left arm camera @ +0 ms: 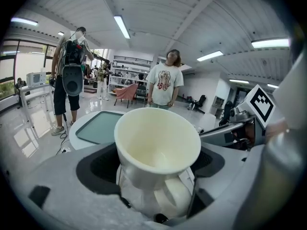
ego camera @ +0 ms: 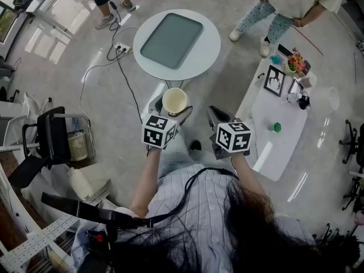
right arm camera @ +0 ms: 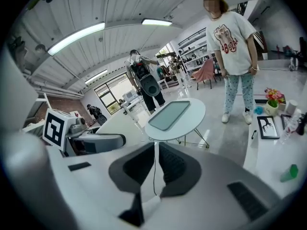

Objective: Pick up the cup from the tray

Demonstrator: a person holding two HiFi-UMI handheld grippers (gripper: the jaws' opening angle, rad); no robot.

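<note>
1. Cup point(ego camera: 174, 101) status: clamped in the left gripper point(ego camera: 174, 111) at centre of the head view, just below the round table point(ego camera: 207, 58) and clear of the tray point(ego camera: 172, 40). Judging from that, the pick looks done.
2. Left gripper view: the left gripper point(left arm camera: 156, 178) has its jaws closed on the lower body of the cup point(left arm camera: 157, 143). The rim sits well above the contact, the mouth faces up, and the inside looks empty. The tray point(left arm camera: 98, 127) is at mid-left behind it.
3. Right gripper point(ego camera: 215, 117): the right gripper view shows its jaws together point(right arm camera: 154, 166) with only a thin slit and nothing in it. It sits just right of the left one.
4. Risk, crush: the wall looks thin, so extra squeeze would likely dent it.
5. Risk, tip: the grip is low and the wide top is unsupported, so a quick swing or wrist roll could pivot the cup out of the jaws.
6. Risk, knock: the two grippers are near each other, so bringing the right one across could clip the rim.
7. Risk, slip: the body tapers, so easing off the clamp might let it slide down.
</note>
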